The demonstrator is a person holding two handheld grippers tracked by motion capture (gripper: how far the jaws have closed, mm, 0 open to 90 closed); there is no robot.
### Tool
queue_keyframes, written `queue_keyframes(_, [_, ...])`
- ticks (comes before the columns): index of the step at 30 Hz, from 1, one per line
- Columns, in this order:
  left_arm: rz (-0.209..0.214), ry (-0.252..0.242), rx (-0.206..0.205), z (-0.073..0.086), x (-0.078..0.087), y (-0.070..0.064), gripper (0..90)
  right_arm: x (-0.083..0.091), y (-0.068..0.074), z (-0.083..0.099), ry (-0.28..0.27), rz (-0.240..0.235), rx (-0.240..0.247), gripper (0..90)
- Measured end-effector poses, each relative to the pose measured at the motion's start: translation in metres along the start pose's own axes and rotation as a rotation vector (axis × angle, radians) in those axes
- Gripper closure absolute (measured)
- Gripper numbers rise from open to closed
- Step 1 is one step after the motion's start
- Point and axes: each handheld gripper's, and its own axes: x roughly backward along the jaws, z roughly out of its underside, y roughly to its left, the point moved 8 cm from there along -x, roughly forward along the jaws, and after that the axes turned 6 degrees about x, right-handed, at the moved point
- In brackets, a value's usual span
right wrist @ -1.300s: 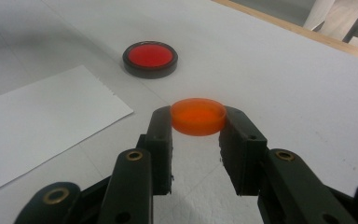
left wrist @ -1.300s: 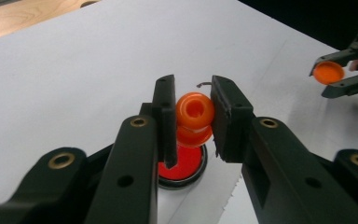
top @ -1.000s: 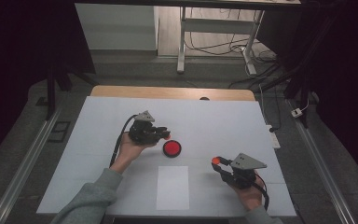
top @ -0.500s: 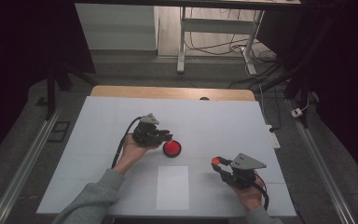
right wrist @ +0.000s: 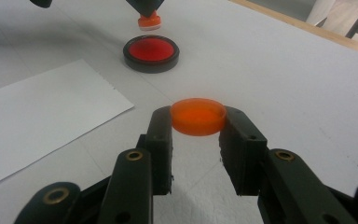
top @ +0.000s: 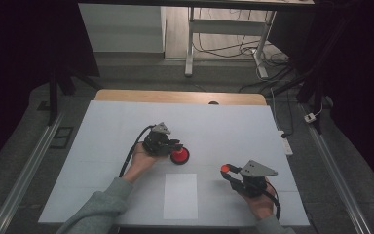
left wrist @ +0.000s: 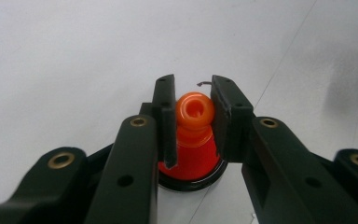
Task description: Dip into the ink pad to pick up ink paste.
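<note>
My left gripper is shut on a small orange knobbed piece and holds it upright over a red dish with a black rim. From the right gripper view that piece hangs just past the dish. My right gripper is low over the table at the front right. It is shut on a flat round orange cap.
A white sheet of paper lies flat near the front edge, between the two hands. The white tabletop ends at a wooden strip at the back. A power strip lies off its right edge.
My left gripper has moved right with the orange piece, up to the red dish. The right gripper and its cap have stayed put.
</note>
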Motion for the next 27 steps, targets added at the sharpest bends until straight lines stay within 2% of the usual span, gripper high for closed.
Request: queue_keyframes(27, [-0.036,0.039,-0.028,0.009,-0.011,0.001,71.8,0.000,0.000,0.001,0.004,-0.002,0.002,64.5])
